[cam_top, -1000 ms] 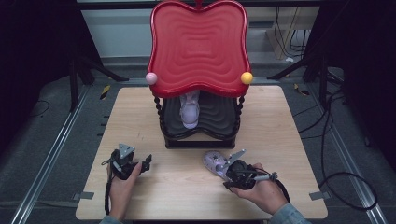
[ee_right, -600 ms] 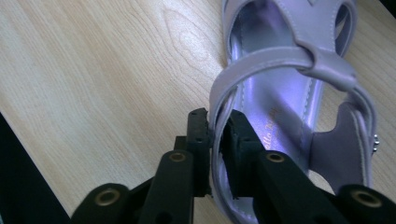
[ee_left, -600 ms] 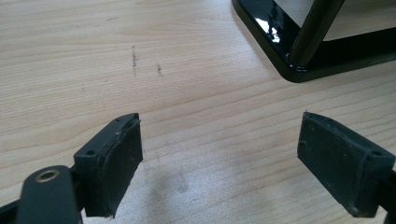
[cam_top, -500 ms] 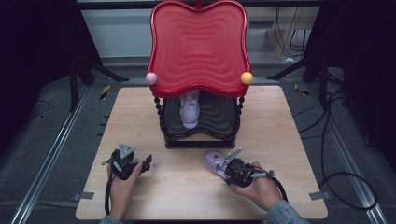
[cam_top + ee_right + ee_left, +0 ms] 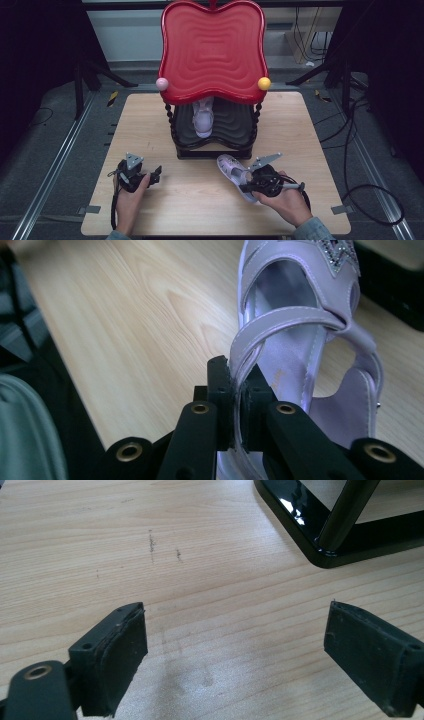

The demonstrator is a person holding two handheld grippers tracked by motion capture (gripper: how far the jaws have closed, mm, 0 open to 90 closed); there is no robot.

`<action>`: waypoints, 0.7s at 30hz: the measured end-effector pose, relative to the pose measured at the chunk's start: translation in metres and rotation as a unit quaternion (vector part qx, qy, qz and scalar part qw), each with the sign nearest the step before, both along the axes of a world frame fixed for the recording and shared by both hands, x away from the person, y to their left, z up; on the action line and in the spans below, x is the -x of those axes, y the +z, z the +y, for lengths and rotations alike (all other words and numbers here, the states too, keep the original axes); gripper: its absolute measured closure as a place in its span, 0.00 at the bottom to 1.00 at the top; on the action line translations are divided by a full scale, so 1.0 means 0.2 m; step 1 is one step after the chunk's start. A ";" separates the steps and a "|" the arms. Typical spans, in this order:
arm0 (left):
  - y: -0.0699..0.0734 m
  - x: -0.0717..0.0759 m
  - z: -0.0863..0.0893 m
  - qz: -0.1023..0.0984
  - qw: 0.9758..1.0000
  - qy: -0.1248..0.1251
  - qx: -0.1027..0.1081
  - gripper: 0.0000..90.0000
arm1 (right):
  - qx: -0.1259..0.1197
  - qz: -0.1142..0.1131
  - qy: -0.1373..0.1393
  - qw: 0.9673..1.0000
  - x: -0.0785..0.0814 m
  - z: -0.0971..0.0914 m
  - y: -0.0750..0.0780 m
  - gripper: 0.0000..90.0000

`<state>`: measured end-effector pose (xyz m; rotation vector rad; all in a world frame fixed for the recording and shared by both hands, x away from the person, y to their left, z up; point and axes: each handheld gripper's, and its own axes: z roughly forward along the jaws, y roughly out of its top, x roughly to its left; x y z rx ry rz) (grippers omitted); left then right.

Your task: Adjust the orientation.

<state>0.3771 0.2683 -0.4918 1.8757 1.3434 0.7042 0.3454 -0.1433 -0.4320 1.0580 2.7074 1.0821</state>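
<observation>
A lilac sandal point(image 5: 233, 172) lies on the wooden table point(image 5: 200, 210) in front of the rack, toe towards it. My right gripper point(image 5: 245, 187) is shut on that sandal's side strap point(image 5: 250, 352), with both jaws pinching the strap edge. A second lilac sandal point(image 5: 203, 117) rests on the lower black shelf point(image 5: 235, 125) of the red-topped rack point(image 5: 212, 47). At the front left, my left gripper point(image 5: 157, 175) is open, its pads point(image 5: 125, 650) spread wide over bare wood with nothing between them.
The rack's black base frame point(image 5: 320, 545) and one post stand just ahead and right of the left gripper. A pink ball point(image 5: 162, 83) and an orange ball point(image 5: 264, 83) sit at the red top's corners. Cables point(image 5: 370, 200) lie on the floor at the right.
The right gripper and the sandal have shifted slightly towards the table's front. The left gripper has barely moved.
</observation>
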 end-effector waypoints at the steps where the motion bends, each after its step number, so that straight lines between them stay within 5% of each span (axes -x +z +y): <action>1: 0.00 0.00 0.00 0.001 1.000 0.000 0.001 0.10 | -0.008 -0.005 0.000 1.000 0.01 0.00 0.01 0.96; 5: -0.01 0.00 0.01 0.003 1.000 0.001 0.001 0.09 | -0.033 -0.017 0.001 0.999 0.04 0.00 0.05 0.96; 21: -0.01 0.00 0.02 0.007 1.000 0.002 -0.001 0.09 | -0.057 -0.031 -0.006 0.998 0.04 0.01 0.14 0.96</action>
